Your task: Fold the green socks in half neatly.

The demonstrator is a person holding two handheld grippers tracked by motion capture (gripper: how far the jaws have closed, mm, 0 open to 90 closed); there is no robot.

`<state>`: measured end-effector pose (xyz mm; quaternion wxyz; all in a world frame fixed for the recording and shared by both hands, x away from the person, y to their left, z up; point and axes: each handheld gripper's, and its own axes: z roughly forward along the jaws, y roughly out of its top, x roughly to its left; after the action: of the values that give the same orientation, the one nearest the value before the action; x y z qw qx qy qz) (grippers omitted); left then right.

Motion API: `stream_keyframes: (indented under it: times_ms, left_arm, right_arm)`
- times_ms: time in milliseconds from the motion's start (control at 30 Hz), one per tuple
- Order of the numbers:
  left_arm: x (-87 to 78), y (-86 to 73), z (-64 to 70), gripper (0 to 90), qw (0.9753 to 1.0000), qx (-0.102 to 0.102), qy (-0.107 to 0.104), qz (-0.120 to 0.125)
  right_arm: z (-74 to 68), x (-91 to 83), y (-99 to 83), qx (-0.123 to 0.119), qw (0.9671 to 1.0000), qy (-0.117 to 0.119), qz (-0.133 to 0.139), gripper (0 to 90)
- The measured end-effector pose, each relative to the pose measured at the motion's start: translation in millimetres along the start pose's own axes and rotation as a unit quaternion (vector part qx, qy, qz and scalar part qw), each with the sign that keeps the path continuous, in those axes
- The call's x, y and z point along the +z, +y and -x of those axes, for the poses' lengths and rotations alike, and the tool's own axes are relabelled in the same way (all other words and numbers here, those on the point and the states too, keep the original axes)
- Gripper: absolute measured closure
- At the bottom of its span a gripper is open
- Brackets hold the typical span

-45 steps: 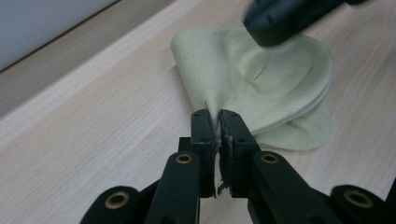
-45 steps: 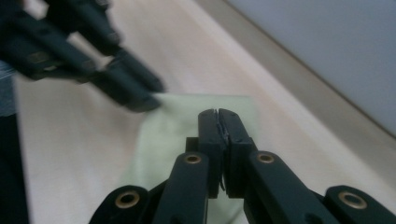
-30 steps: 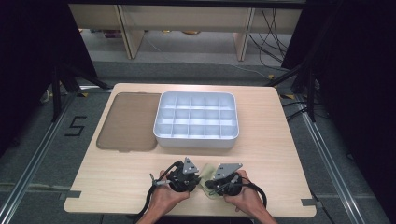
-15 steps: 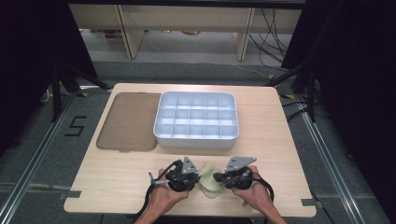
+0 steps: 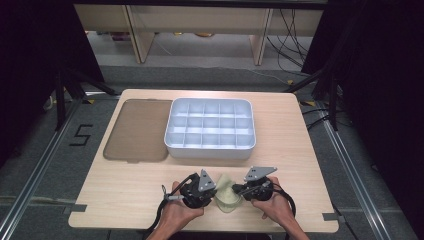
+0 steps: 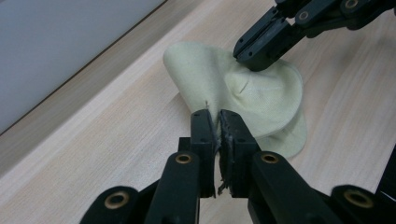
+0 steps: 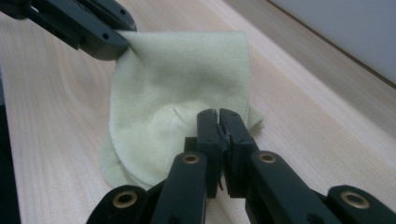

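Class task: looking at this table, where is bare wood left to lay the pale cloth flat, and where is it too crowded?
Free: the strip right of the compartment tray to the table edge, and the front left corner below the brown lid. Crowded: front centre, where both tongs, left and right, pinch the cloth.

Pretty open down at the near edge of the table (image 5: 125, 200): bare wood runs off at 9 and 3 o'clock from the two grippers, so either could slide sideways. The white compartment tray (image 5: 210, 150) blocks 12 o'clock, with a narrow strip of wood before its wall. The flat brown lid (image 5: 137, 130) lies at 11, touching the tray's side, low enough to pass over.
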<state>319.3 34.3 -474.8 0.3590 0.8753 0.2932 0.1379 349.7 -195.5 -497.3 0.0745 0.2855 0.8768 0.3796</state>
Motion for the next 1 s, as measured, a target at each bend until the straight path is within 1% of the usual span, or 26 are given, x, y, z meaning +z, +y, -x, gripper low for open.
stream_keyframes:
  times_ms: [67, 100, 133, 167, 200, 300, 333, 367, 400, 433, 533, 567, 600, 633, 667, 700, 733, 767, 800, 833, 867, 900, 933, 967, 1000]
  left_arm:
    - [-0.8, 0.0, -0.2, 84.0, 1.0, 0.001, 0.002, -0.001]
    - [-1.3, -0.1, -0.7, 84.1, 1.0, 0.003, 0.002, -0.002]
    - [-1.3, -0.3, -0.6, 84.1, 1.0, 0.0, 0.003, -0.003]
    - [-1.4, -0.5, -0.8, 84.1, 1.0, -0.002, 0.004, -0.004]
    - [-1.7, -0.4, -1.3, 84.1, 1.0, 0.003, 0.002, -0.001]
    - [-2.8, -0.2, -1.3, 84.1, 1.0, 0.002, 0.005, -0.001]
    - [-2.8, -0.3, -1.2, 84.1, 1.0, -0.001, 0.004, 0.0]
    - [-3.8, 0.3, -2.8, 84.1, 0.9999, 0.01, 0.007, 0.001]
    - [-3.8, 0.3, -2.8, 84.1, 0.9999, 0.01, 0.007, 0.001]
    - [-5.1, 0.2, -2.2, 84.1, 1.0, 0.003, 0.006, 0.001]
    - [-5.3, 0.3, -2.4, 84.1, 1.0, 0.003, 0.006, 0.002]
    - [-5.1, 0.4, -2.0, 84.1, 1.0, 0.004, 0.006, 0.002]
    - [-5.1, 0.4, -2.0, 84.0, 1.0, 0.004, 0.006, 0.002]
    - [-5.3, 0.7, -0.6, 84.0, 1.0, 0.006, 0.007, 0.0]
    - [-5.3, 0.7, -0.6, 84.0, 1.0, 0.006, 0.007, 0.0]
    - [-6.0, 1.4, 0.0, 84.0, 0.9999, 0.015, 0.008, 0.001]
    - [-6.0, 1.4, 0.0, 84.0, 0.9999, 0.015, 0.008, 0.001]
    - [-6.2, 2.0, 0.4, 84.0, 0.9998, 0.018, 0.008, 0.001]
    - [-6.2, 2.0, 0.4, 84.0, 0.9998, 0.018, 0.008, 0.001]
    - [-6.3, 2.2, 1.5, 84.1, 0.9998, 0.018, 0.005, 0.003]
    - [-6.3, 2.2, 1.5, 84.0, 0.9998, 0.018, 0.005, 0.003]
    - [-6.6, 2.2, 2.4, 84.0, 0.9998, 0.018, 0.006, 0.003]
    - [-6.6, 2.2, 2.4, 84.0, 0.9998, 0.018, 0.006, 0.003]
    - [-7.4, 2.4, 2.7, 84.0, 0.9998, 0.02, 0.006, 0.002]
    - [-7.4, 2.4, 2.7, 84.0, 0.9998, 0.02, 0.006, 0.002]
  right_arm:
    - [1.1, -4.8, -0.1, -0.001, 1.0, 0.004, 0.006, 87.4]
    - [0.6, -6.9, -0.3, 0.004, 0.9999, 0.004, 0.008, 87.4]
    - [2.4, -11.9, -0.4, 0.002, 1.0, 0.0, 0.009, 87.4]
    - [1.5, -13.6, -1.4, 0.013, 0.9999, 0.002, 0.011, 87.4]
    - [3.7, -16.5, -2.3, 0.009, 0.9999, 0.002, 0.007, 87.4]
    - [3.7, -20.6, -6.5, 0.012, 0.9999, 0.003, 0.005, 87.5]
    - [3.7, -20.6, -6.5, 0.012, 0.9999, 0.003, 0.005, 87.5]
    - [3.2, -20.4, -7.8, 0.013, 0.9999, 0.002, 0.003, 87.5]
    - [3.2, -20.4, -7.8, 0.013, 0.9999, 0.002, 0.003, 87.5]
    - [2.9, -19.8, -9.8, 0.011, 0.9999, 0.003, -0.004, 87.6]
    - [1.6, -18.4, -11.5, 0.013, 0.9999, 0.006, -0.01, 87.5]
    - [0.5, -13.1, -13.7, 0.009, 0.9998, 0.004, -0.016, 87.5]
    - [0.5, -13.1, -13.7, 0.009, 0.9998, 0.004, -0.016, 87.5]
    - [1.0, -10.4, -14.7, 0.006, 0.9996, 0.006, -0.028, 87.5]
    - [1.0, -10.4, -14.7, 0.006, 0.9996, 0.006, -0.028, 87.5]
    - [1.5, -10.4, -14.6, 0.006, 0.9998, 0.001, -0.018, 87.5]
    - [1.5, -10.4, -14.6, 0.006, 0.9998, 0.001, -0.018, 87.5]
    - [1.6, -20.4, -9.7, 0.01, 0.9999, 0.003, -0.003, 87.5]
    - [1.6, -20.4, -9.7, 0.01, 0.9999, 0.003, -0.003, 87.5]
    - [-0.6, -26.1, -6.7, 0.012, 0.9998, 0.011, 0.01, 87.5]
    - [-0.6, -26.1, -6.7, 0.012, 0.9998, 0.011, 0.01, 87.5]
    - [-5.0, -24.7, -7.2, 0.011, 0.9997, 0.022, 0.006, 87.5]
    - [-5.0, -24.7, -7.2, 0.011, 0.9997, 0.022, 0.006, 87.5]
    - [-8.5, -19.4, -9.3, 0.002, 0.9995, 0.032, -0.006, 87.5]
    - [-8.5, -19.4, -9.3, 0.002, 0.9995, 0.032, -0.006, 87.5]
